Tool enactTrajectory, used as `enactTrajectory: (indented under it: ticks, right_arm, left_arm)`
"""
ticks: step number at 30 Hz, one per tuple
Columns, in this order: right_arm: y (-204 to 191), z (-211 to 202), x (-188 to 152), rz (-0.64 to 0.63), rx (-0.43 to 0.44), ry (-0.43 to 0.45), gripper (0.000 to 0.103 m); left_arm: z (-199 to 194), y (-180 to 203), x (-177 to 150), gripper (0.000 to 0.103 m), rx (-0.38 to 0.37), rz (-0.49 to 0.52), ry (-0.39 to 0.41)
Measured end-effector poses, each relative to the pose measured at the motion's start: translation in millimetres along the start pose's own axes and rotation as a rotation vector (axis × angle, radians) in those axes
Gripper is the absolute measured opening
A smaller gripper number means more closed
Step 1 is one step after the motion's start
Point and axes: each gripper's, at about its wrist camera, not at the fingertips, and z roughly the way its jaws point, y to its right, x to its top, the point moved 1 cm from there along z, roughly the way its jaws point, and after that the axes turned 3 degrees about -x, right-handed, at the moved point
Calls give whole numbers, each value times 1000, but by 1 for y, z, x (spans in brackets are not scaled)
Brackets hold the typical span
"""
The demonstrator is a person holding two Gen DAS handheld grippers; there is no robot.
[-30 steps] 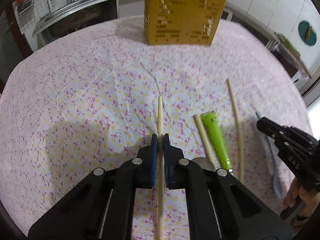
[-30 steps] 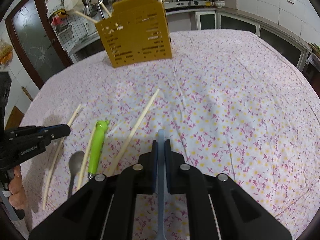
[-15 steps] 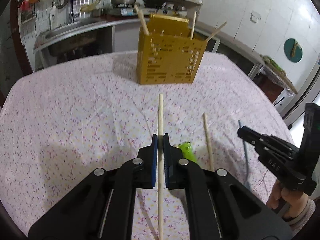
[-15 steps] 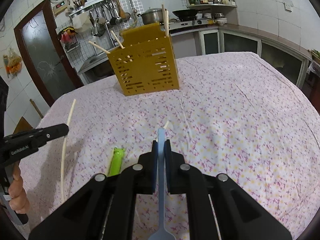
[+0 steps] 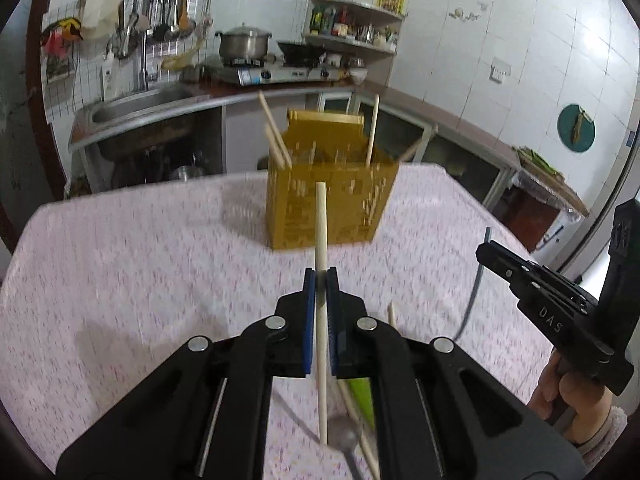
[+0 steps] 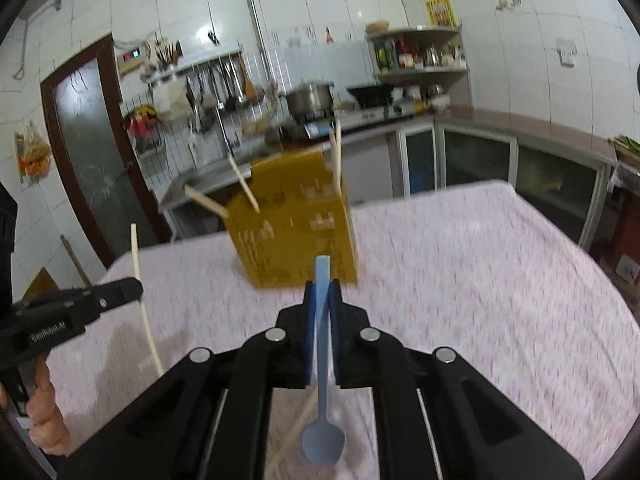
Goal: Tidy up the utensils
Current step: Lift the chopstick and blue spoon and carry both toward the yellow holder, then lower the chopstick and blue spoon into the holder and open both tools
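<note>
My left gripper (image 5: 321, 280) is shut on a wooden chopstick (image 5: 321, 224), held upright above the table; it also shows in the right wrist view (image 6: 136, 286) with the chopstick (image 6: 135, 252). My right gripper (image 6: 321, 290) is shut on a blue spoon (image 6: 322, 436), bowl end toward the camera; it shows in the left wrist view (image 5: 486, 252) with the spoon (image 5: 472, 292). The yellow slotted utensil holder (image 5: 332, 200) stands at the table's far side with several chopsticks in it, ahead of both grippers (image 6: 296, 236).
The table has a pink floral cloth (image 5: 140, 272). A green-handled utensil (image 5: 362, 396), a metal spoon (image 5: 344, 436) and loose chopsticks (image 5: 392, 314) lie below my left gripper. A kitchen counter with sink (image 5: 140, 104) and stove lies behind the table.
Both grippers have risen and tilted up from the table with their utensils. The holder now sits lower and closer in both views.
</note>
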Motion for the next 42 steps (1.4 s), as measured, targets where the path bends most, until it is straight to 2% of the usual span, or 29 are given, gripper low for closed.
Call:
enactTrajectory:
  ticks: [7,12,17,21,24,29,36,42]
  right_arm:
    - [-17,11,66,-34,13,133,7]
    - [-27,22,119,-45,10,228,7]
    - [-35,33,164,-46,10,307,7]
    - [-38,50,177,-57,-4,325,7]
    - [-37,68,170,-78,-21,329,7]
    - [-28,99,150,-78,-34,275,7]
    - [-25,117,127,-109,-36,243,7]
    - [-27,127,107,-150,-41,208,7]
  left_arm:
    - [-7,7,72,3,10,28,133]
    - [-8,8,123,3,68,57,236]
    - [-2,10,163,3,84,70,302]
    - [16,2,182,3,84,60,288]
    - [36,-3,178,3,84,58,255]
    - [72,-15,158,3,82,51,193]
    - [103,-27,132,3,86,53,166]
    - [121,-34,122,3,80,51,150]
